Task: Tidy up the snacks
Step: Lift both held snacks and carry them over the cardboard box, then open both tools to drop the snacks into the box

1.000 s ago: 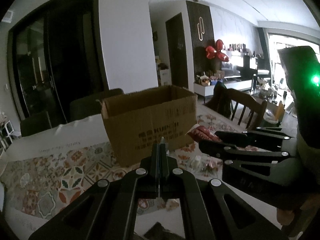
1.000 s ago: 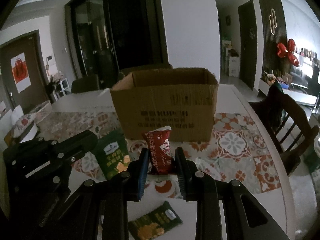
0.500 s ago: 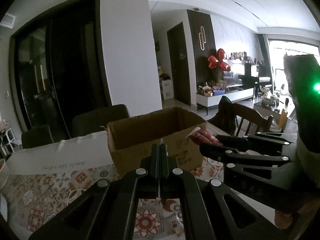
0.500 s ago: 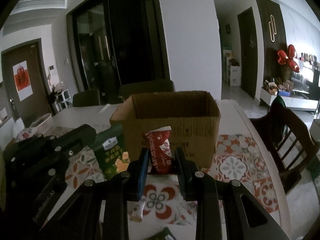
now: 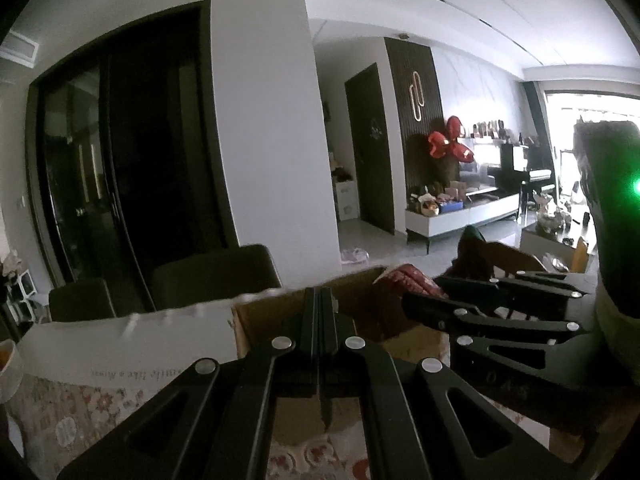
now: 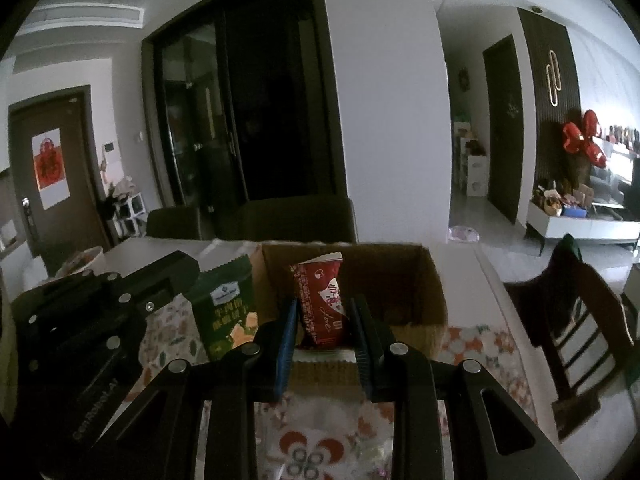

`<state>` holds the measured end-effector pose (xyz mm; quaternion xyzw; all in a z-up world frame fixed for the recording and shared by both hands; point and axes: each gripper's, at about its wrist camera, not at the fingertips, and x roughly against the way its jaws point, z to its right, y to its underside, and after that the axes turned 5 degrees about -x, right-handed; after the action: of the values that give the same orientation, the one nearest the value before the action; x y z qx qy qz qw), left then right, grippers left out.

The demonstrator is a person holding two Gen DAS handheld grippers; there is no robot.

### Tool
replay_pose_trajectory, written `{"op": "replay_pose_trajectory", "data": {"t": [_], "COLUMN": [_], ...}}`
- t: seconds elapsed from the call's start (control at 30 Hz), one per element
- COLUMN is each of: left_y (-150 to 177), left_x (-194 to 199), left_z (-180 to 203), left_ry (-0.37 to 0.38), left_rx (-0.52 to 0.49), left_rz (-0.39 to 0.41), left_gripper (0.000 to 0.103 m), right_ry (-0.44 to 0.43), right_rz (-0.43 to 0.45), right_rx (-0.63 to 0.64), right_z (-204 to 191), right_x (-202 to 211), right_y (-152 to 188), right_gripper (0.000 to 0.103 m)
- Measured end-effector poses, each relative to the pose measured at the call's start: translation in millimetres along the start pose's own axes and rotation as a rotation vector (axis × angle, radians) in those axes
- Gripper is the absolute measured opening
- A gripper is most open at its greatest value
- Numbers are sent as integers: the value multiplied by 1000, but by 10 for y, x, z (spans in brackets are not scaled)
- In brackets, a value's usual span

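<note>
An open cardboard box [image 6: 416,280] stands on the patterned table; it also shows in the left wrist view [image 5: 376,312]. My right gripper [image 6: 325,320] is shut on a red snack packet [image 6: 322,304] and holds it upright in front of the box opening. In the left wrist view the right gripper [image 5: 404,300] and red packet [image 5: 412,276] are at the box's right rim. My left gripper [image 5: 320,312] is shut on the thin edge of a green snack packet [image 6: 226,304], held left of the box; the packet is edge-on and hidden in its own view.
A patterned tablecloth [image 6: 320,440] covers the table. Dark chairs [image 6: 296,220] stand behind the box, a wooden chair [image 6: 580,320] at the right. A bowl [image 5: 6,364] sits at the table's far left.
Both grippers have risen and moved toward the box with their packets. I now look into the box's open top, and the red packet stands level with its rim.
</note>
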<state>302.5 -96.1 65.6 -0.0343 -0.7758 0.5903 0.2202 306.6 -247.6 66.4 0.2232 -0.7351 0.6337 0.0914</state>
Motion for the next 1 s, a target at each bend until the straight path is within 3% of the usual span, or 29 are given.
{"op": "replay_pose_trajectory", "data": {"t": [0.37,0.7,0.77,0.83,0.87,0.93,1.0], "left_y": [-274,-214,-176,-140,-120,-90,-60], "left_x": [-399,-1006,-1083,-1106,-1101,-1045,-971], "left_z": [-242,-356,-367,-372,-378,-369,-369], "left_ry": [-29,9,14,20,9,-13,-31], "left_rx": [-8,28,44,51,48,47,53], "left_rz": [-2,-128,-159,-174,-176,-171,-177], "left_gripper": [2,3,8,24,30,47,48], "right_ry": [8,27,29,34,37,59,76], "right_rz": [-10,-125,-147,-172,-171,-157,-159], "right_rx": [24,8,-9,-32,-40,-37,-38], "right_z": [45,241,296,353,374,389,398], "right_x": [-332,-860,-939,-997,-1001,-979,-957], "right_y": [-278,-288,-271,-261,-257,-245,-240], "right_gripper": [28,28,29,38,48,51,51]}}
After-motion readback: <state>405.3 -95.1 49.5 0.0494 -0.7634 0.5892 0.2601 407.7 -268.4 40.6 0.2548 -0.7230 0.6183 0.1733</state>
